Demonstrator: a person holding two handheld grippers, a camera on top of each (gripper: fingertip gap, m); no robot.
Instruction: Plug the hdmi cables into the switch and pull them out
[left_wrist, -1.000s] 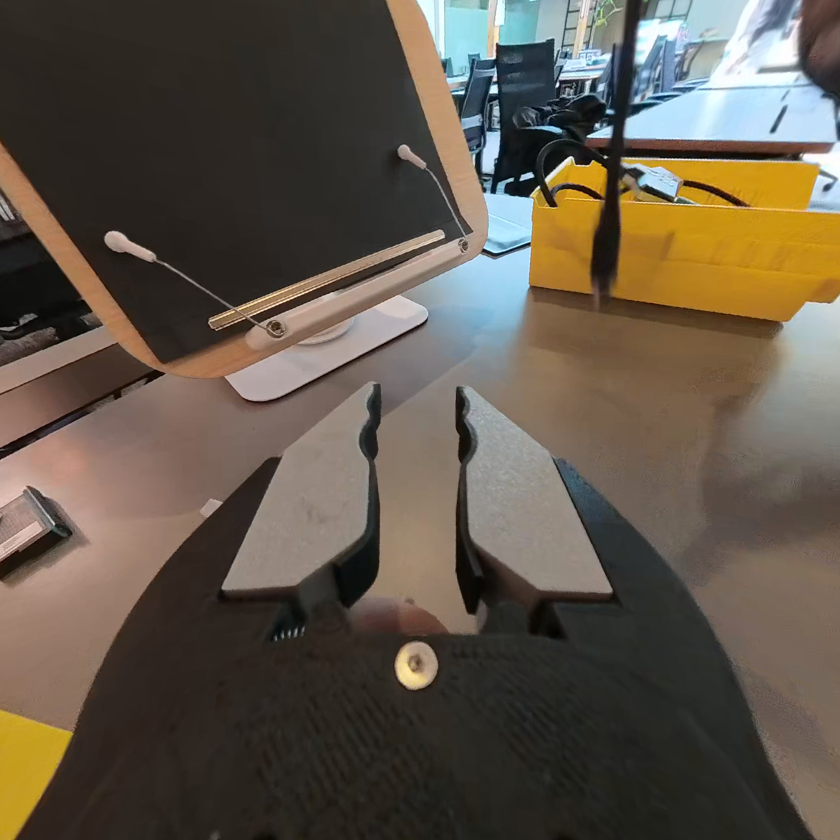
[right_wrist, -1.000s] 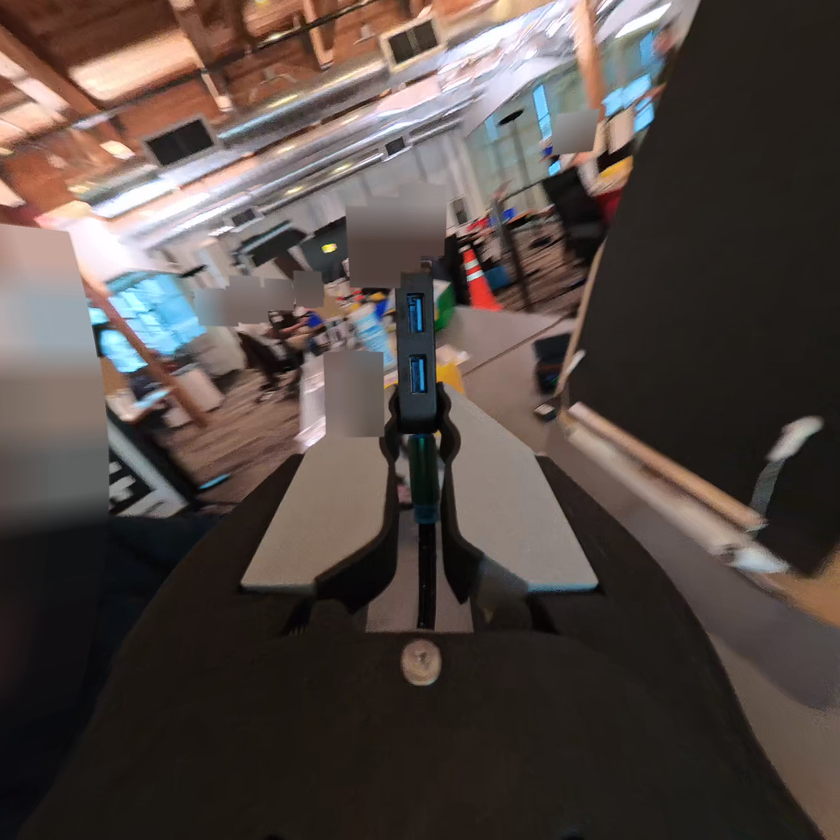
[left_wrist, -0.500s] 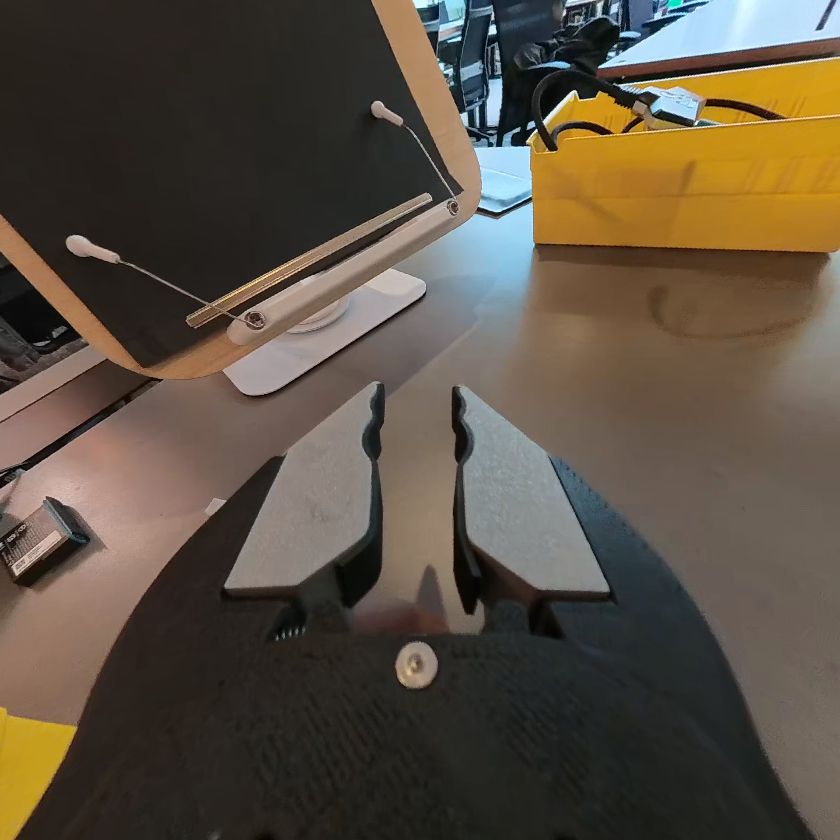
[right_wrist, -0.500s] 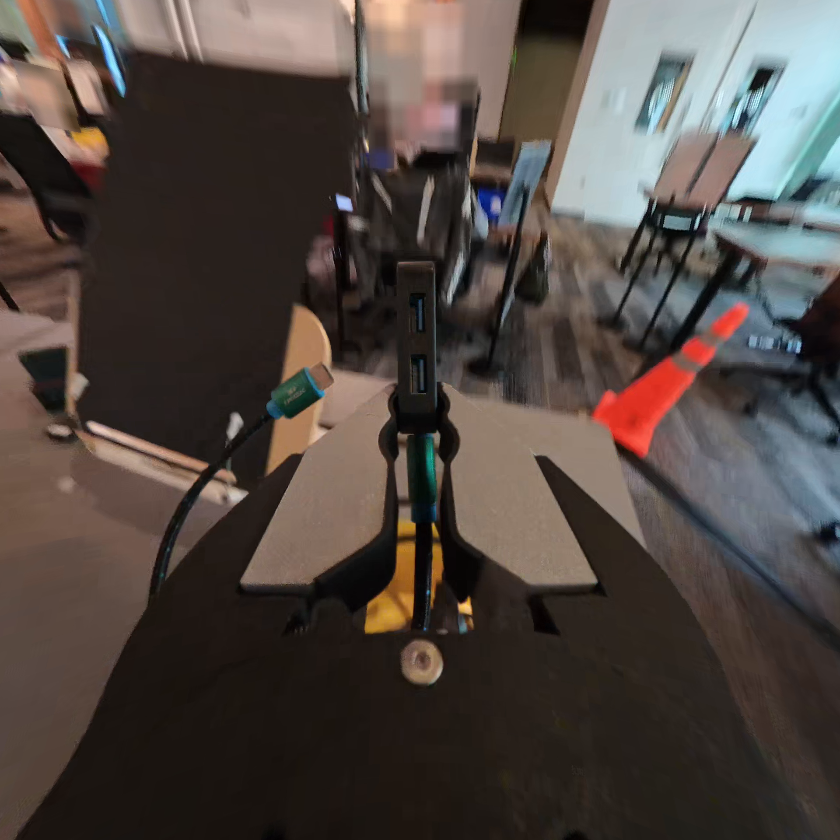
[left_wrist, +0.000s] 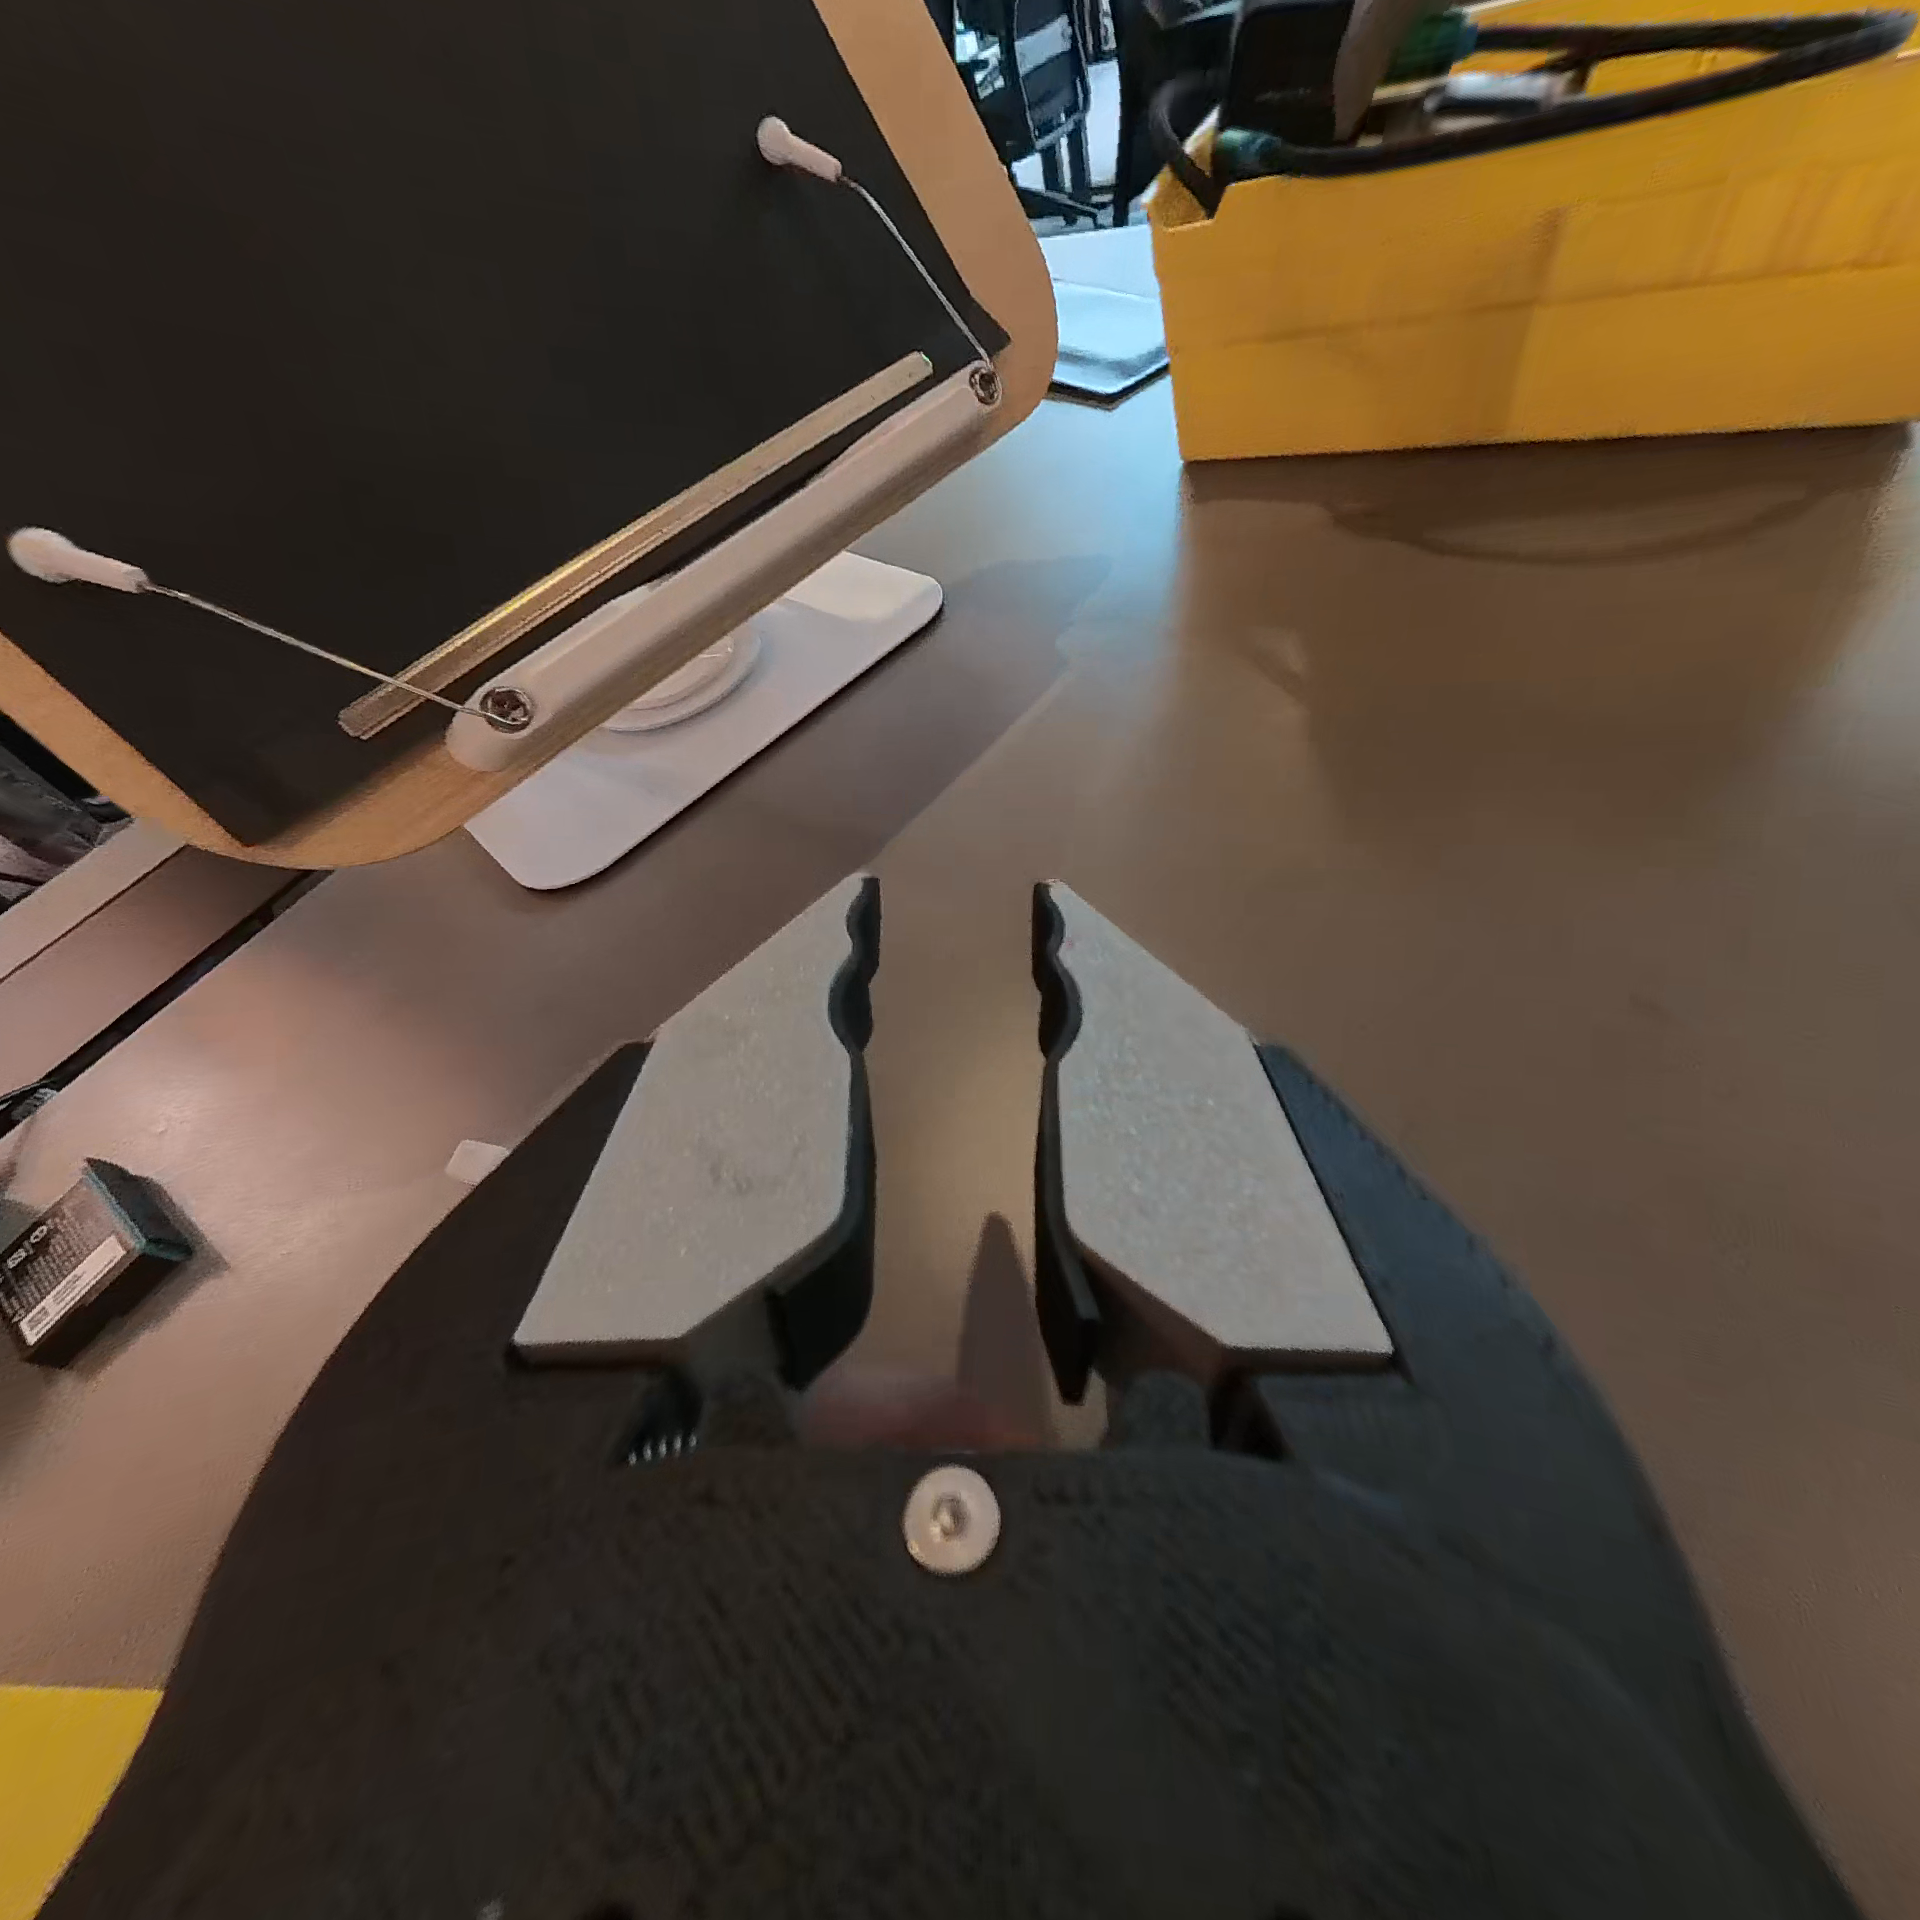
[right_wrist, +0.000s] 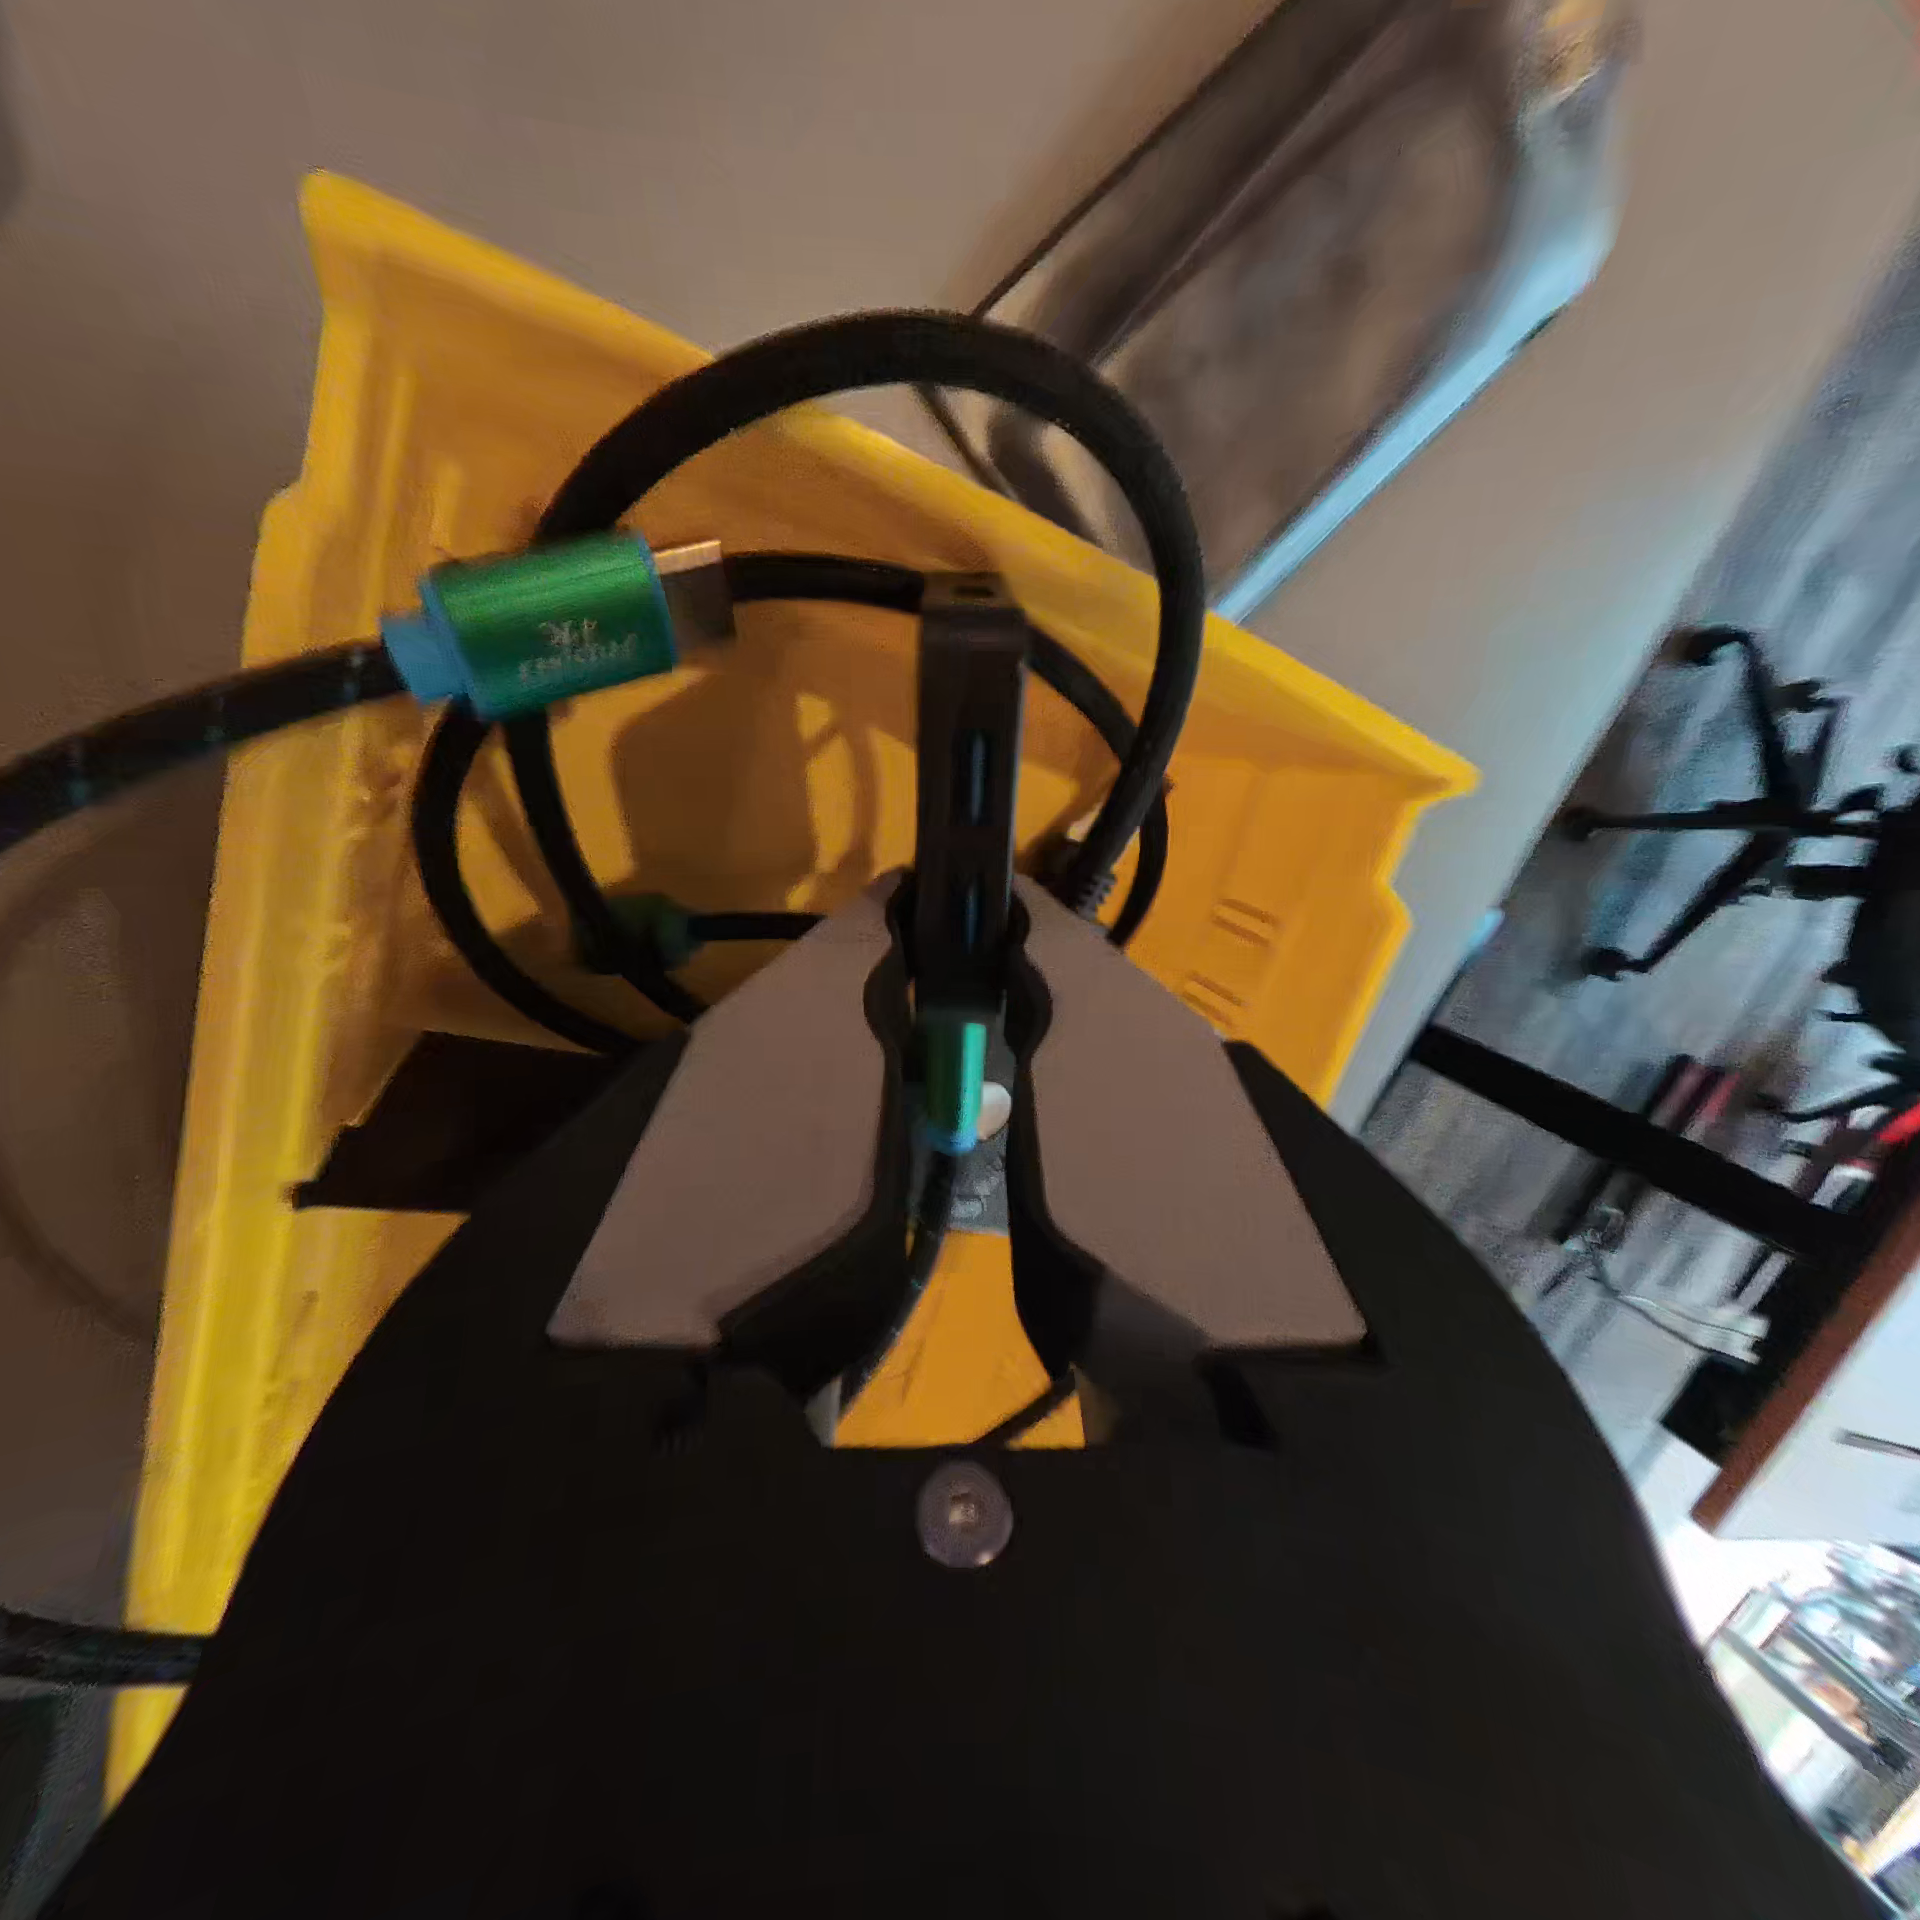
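Right gripper (right_wrist: 961, 940): clamped on the dark switch (right_wrist: 968, 769), a green plug (right_wrist: 954, 1081) seated in its near end.
Left gripper (left_wrist: 954, 935): fingers apart, empty, over the brown table (left_wrist: 1455, 831).
Surroundings: yellow bin (right_wrist: 343, 831) under the switch, with black cable (right_wrist: 1164, 582) loops and a loose green HDMI plug (right_wrist: 551, 634); book stand (left_wrist: 416, 312) to the left.

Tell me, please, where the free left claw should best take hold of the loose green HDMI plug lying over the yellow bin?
Probably the green metal shell of the loose green HDMI plug, pinched across its flat faces from the cable end, leaving the bare tip free. It lies sideways above the yellow bin, tip towards the switch.
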